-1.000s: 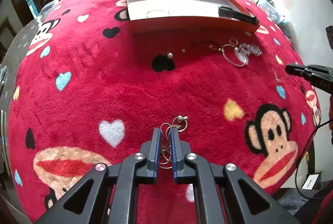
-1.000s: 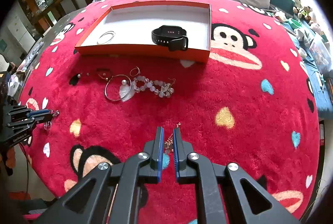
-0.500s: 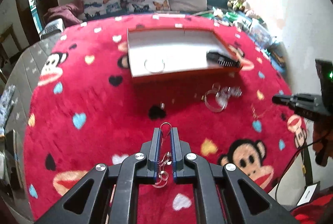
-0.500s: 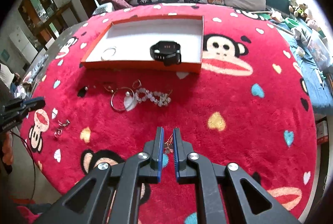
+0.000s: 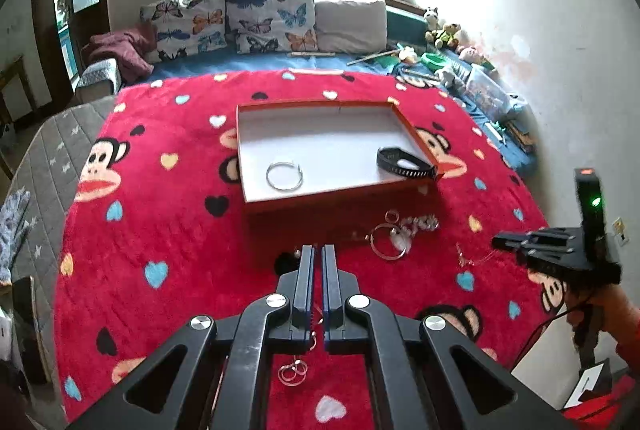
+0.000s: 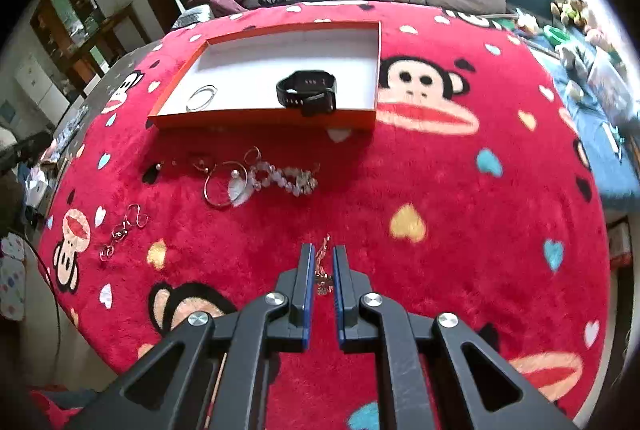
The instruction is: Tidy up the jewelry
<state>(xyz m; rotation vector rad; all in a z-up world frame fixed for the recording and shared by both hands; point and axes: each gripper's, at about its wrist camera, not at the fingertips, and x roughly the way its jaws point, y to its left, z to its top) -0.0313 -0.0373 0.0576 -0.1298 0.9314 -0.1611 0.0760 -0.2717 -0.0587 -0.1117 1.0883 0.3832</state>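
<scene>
Jewelry lies spread over a red monkey-print blanket [image 5: 168, 222] on a bed, with both tongs poised above it. The left tongs [image 5: 318, 249] are lifted clear of the blanket; their jaws have just drawn together and clamp nothing. Beneath them, a cluster of linked silver rings [image 5: 294, 370] lies loose on the pile, seen from the right wrist view near the blanket's left edge. The right tongs [image 6: 323, 248] are closed on a thin rose-gold chain [image 6: 323, 278], whose small pendant shows between the blue pads; from the left wrist view the chain trails off the tip of those tongs, which a hand [image 5: 600, 306] in an orange sleeve holds low at the right side of the bed.

Farther back sits a shallow orange tray [image 6: 260, 120] with a white floor. Inside it lie a plain silver bangle [image 6: 201, 97] toward its left end and a black wristwatch [image 6: 307, 92] toward its right end, well apart. Just in front of the tray, on the blanket, rest a wire hoop bangle [image 6: 224, 184] carrying a pearl and, touching it on the right, a bracelet of clear beads [image 6: 286, 180]. A small pearl stud [image 6: 159, 166] lies to their left. Butterfly-print pillows [image 5: 224, 22] line the head of the bed under a window.
</scene>
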